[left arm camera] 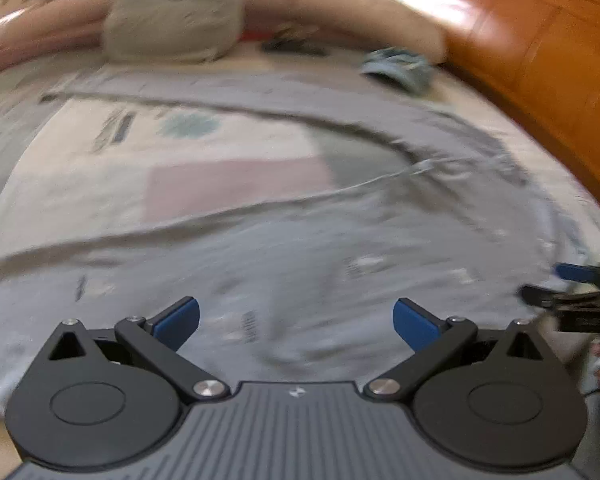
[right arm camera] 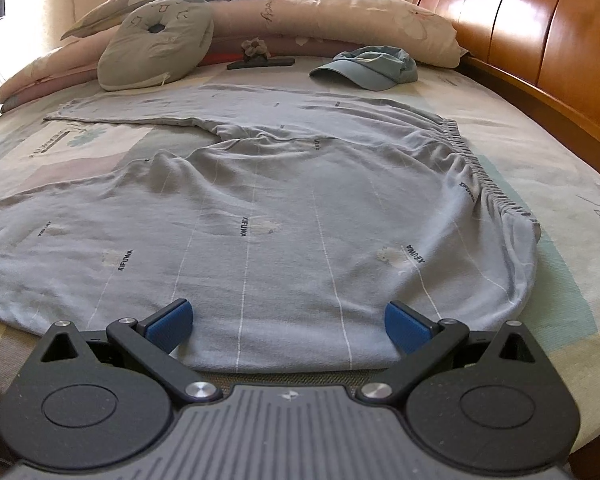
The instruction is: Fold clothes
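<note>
The grey pyjama trousers [right arm camera: 284,208] are lying spread across the bed [right arm camera: 560,184], waistband at three o'clock. Both the left gripper [left arm camera: 296,322] and right gripper [right arm camera: 288,326] are hovering spread wide, pinching nothing. Folding looks pending; any next grasp calls for a hem edge.

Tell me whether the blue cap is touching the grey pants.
Apart. The right wrist view shows a strip of bedsheet between the blue cap and the far edge of the grey pants.

Motion blur smears the left wrist view; the trousers [right arm camera: 260,208] run past the right wrist view's left edge.
</note>
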Demonstrator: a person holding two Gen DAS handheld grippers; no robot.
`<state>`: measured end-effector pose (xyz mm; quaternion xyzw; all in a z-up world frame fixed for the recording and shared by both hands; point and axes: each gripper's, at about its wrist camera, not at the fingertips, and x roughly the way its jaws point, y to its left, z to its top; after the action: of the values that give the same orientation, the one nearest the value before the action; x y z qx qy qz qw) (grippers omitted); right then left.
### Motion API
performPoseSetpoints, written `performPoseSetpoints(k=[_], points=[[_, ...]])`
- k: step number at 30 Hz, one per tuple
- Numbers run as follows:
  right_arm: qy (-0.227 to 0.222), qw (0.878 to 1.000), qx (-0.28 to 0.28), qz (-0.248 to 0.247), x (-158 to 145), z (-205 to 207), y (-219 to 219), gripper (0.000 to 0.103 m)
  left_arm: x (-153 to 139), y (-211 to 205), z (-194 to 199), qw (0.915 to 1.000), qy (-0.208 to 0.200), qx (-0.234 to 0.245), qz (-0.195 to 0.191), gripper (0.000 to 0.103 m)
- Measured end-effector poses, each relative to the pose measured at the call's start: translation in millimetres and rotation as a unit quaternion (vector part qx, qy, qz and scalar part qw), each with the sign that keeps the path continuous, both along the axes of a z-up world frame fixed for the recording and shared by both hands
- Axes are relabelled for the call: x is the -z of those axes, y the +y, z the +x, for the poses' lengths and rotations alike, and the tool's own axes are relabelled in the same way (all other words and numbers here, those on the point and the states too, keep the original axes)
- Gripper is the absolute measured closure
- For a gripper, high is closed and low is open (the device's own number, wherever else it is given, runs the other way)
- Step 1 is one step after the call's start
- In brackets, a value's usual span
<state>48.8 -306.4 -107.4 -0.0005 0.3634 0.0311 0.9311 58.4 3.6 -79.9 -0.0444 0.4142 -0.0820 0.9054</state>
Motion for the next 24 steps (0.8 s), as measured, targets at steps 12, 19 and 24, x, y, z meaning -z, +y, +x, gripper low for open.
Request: performPoseSetpoints(k=[12,19,24], points=[[0.008,1.000,0.003,-0.002,-0.9,2.5,0.6,0.000,13.3,-4.5,-4.0,0.9979,0.022,-0.013,0.060,0.001],[0.016,1.000,-0.024,0.001,-3.9,2.5,-4.3,0.000,1.4,-23.9,-3.7,0.9983,0.005,0.015,0.057,0.001],[0.031,0.997,-0.053,0.053,-15.4,3.7,-21.7,0.000,-9.6,-48.3,7.7,0.9972,-0.014,0.048,0.055,0.001]])
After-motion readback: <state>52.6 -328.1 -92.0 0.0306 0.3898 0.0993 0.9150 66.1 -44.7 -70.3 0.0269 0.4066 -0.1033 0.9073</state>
